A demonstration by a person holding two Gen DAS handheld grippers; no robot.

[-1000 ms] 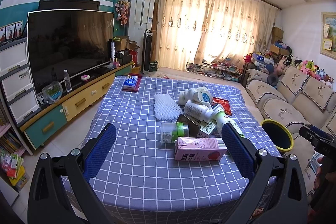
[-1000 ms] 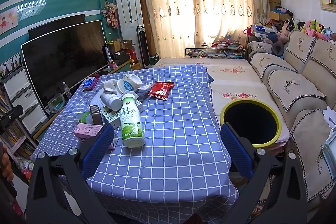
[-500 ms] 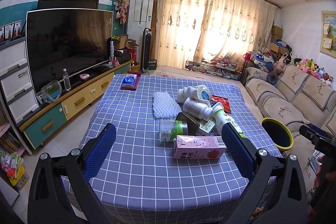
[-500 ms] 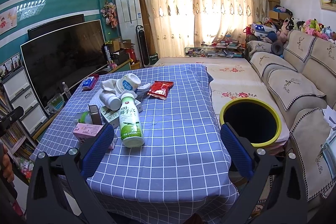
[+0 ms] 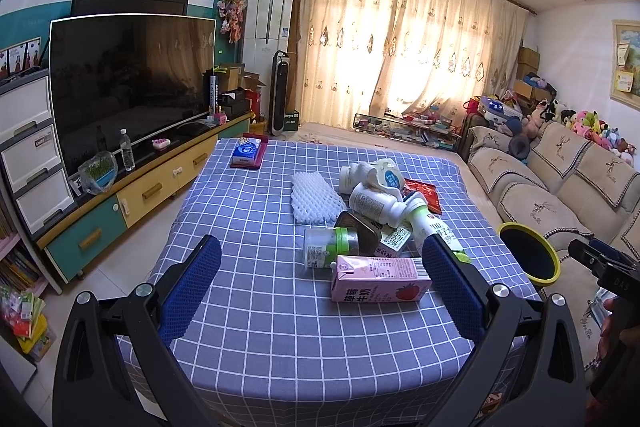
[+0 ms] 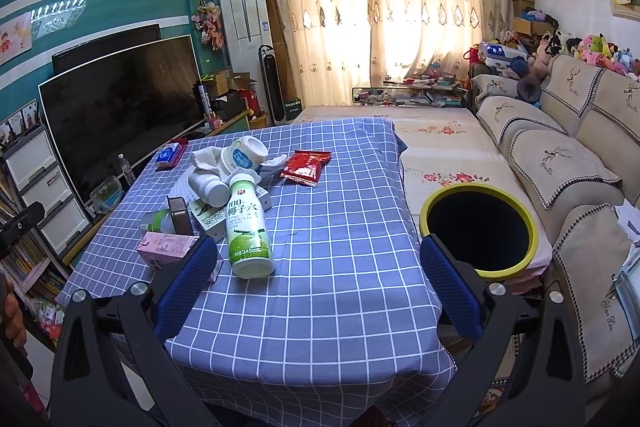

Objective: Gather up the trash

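A pile of trash lies on the blue checked table (image 5: 248,227): a pink milk carton (image 5: 380,283), a clear jar with green lid (image 5: 325,247), white bottles (image 5: 372,205), a white foam net (image 5: 316,199), a red snack packet (image 5: 424,191). In the right wrist view a green-and-white coconut drink bottle (image 6: 246,227) lies nearest, with the pink carton (image 6: 168,247) and red packet (image 6: 306,167). A black bin with yellow rim (image 6: 480,231) stands right of the table; it also shows in the left wrist view (image 5: 528,253). My left gripper (image 5: 320,287) and right gripper (image 6: 316,285) are open and empty above the table's near edge.
A tissue pack (image 5: 247,154) lies at the table's far left corner. A TV (image 5: 128,87) on a low cabinet runs along the left. A beige sofa (image 6: 560,163) lines the right wall behind the bin. A bookshelf (image 5: 20,287) stands at the near left.
Both grippers have drifted slightly; the views shift a little toward the table. Nothing on the table has moved, and both stay open.
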